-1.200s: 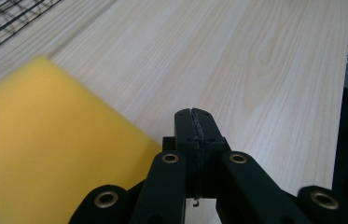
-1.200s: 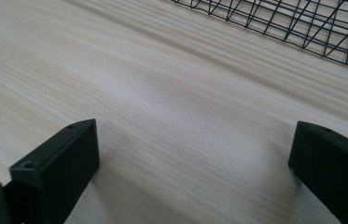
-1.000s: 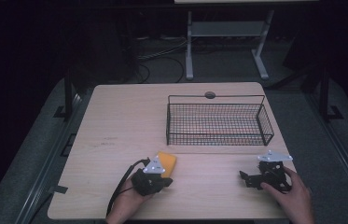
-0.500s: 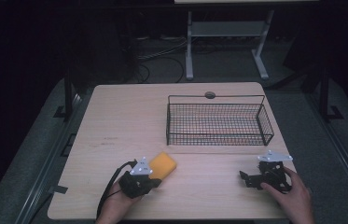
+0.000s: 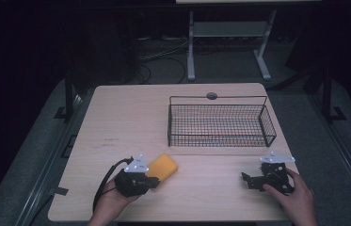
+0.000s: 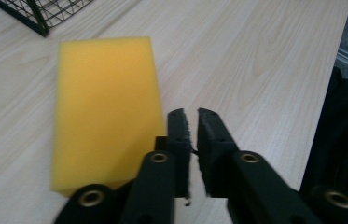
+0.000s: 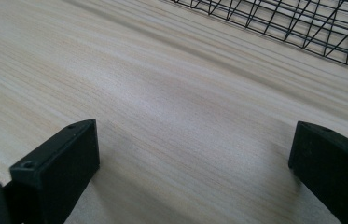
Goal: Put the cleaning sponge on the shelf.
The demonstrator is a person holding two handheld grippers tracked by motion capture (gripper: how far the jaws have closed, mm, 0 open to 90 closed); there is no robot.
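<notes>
Left gripper point(image 5: 150, 181) withdrew, fingers nearly pressed together beside sponge point(image 6: 104, 112); right gripper point(image 7: 195, 154) view: fingers spread.

One yellow sponge point(image 5: 162, 165) on the bench point(image 5: 131, 117) — just the one, a single flat block. One black wire basket point(image 5: 220, 123) sits farther back, and there's one only. Two claws on the bench: the left claw point(image 5: 153, 181) and the right claw point(image 5: 244, 178) — one in each of the person's two hands. One round grommet point(image 5: 211, 96) at the bench's far edge. One bench carries them all.
</notes>
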